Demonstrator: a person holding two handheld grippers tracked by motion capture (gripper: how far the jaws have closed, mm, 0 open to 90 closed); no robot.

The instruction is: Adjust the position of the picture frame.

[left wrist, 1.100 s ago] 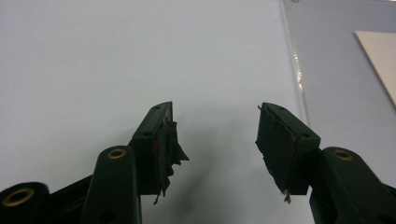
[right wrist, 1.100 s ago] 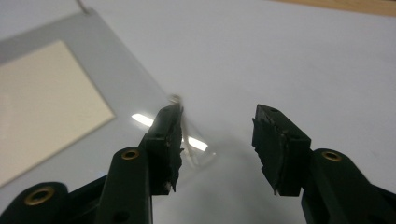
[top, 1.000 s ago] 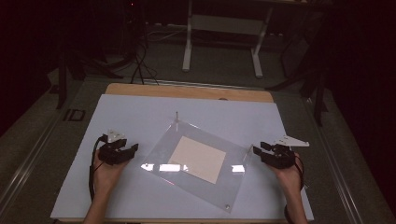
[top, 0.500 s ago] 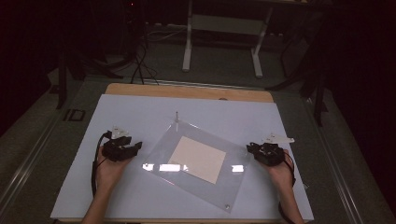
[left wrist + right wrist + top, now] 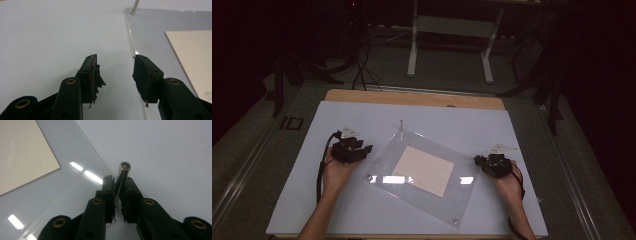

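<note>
You are pinching a metal pin (image 5: 121, 181) in your right gripper (image 5: 120, 192) at the clear sheet's (image 5: 427, 197) three o'clock corner, while your left gripper (image 5: 116, 72) is gaping wide at nine o'clock to steady the edge.

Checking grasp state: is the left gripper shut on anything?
No: in the left gripper view the left gripper stands open, jaws apart over the clear sheet's edge, nothing between them.

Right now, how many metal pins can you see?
2. The upright pin stands at the clear sheet's far corner; the held pin is clamped in the right gripper. The sheet's other corners are too small to judge.
</note>
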